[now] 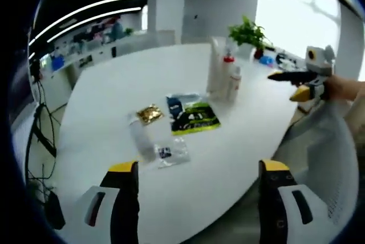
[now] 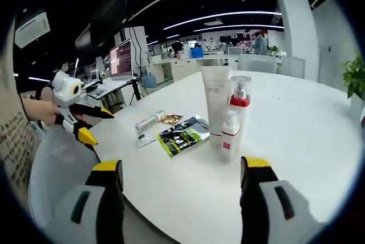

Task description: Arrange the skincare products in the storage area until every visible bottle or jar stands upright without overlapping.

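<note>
Left gripper view, left to right: the left claw (image 1: 198,184) hangs released above the near edge of the white table (image 1: 114,90), its yellow-tipped jaws wide apart and holding nothing. Ahead on the table lie a small clear tube (image 1: 141,139), a gold sachet (image 1: 150,113), a clear packet (image 1: 171,153) and a green-black sachet (image 1: 195,118), all flat. Beyond them stand a tall white tube (image 1: 217,66), a red-collared pump bottle (image 1: 228,73) and a small bottle (image 1: 234,84), upright and close together. At far right the right claw (image 1: 297,84) is held by a hand (image 1: 342,87) off the table edge, level, pointing left.

Right gripper view, left to right: the left claw (image 2: 85,123), in a hand (image 2: 39,110), points right, jaws parted. The sachets lie mid-table; the tube, pump bottle and small bottle stand just right of them. The right claw (image 2: 181,181) is released, empty, short of the bottles.
</note>
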A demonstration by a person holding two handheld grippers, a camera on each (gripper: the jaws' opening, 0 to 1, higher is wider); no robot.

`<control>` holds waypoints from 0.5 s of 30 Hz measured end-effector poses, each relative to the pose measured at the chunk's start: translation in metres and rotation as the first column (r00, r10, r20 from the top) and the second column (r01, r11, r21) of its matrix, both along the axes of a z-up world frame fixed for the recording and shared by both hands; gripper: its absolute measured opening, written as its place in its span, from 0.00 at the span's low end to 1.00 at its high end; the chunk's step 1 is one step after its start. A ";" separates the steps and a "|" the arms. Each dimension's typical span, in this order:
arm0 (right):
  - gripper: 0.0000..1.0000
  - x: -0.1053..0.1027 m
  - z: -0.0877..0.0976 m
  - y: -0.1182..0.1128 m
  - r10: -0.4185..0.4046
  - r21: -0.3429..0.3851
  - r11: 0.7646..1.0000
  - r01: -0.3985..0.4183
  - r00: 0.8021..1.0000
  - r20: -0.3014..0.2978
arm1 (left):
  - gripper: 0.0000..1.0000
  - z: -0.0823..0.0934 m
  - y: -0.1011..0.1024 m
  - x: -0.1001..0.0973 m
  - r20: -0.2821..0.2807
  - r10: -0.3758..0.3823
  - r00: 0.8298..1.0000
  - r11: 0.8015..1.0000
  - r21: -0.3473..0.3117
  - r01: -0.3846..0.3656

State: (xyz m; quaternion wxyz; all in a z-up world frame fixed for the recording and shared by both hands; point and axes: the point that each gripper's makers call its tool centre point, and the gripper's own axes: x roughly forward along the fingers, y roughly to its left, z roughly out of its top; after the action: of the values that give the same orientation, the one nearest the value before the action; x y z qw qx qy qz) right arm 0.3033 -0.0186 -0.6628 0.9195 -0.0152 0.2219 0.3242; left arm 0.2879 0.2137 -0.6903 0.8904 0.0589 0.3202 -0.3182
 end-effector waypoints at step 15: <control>0.89 -0.009 0.005 0.004 -0.023 -0.008 1.000 0.023 1.000 0.002 | 0.95 0.001 0.006 0.003 0.005 0.040 0.999 0.999 0.013 -0.040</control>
State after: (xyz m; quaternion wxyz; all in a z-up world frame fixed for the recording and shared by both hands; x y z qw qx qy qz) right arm 0.2940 -0.0150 -0.6573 0.9232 -0.0167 0.2224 0.3129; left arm 0.2906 0.2195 -0.6894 0.8969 0.0592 0.3213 -0.2979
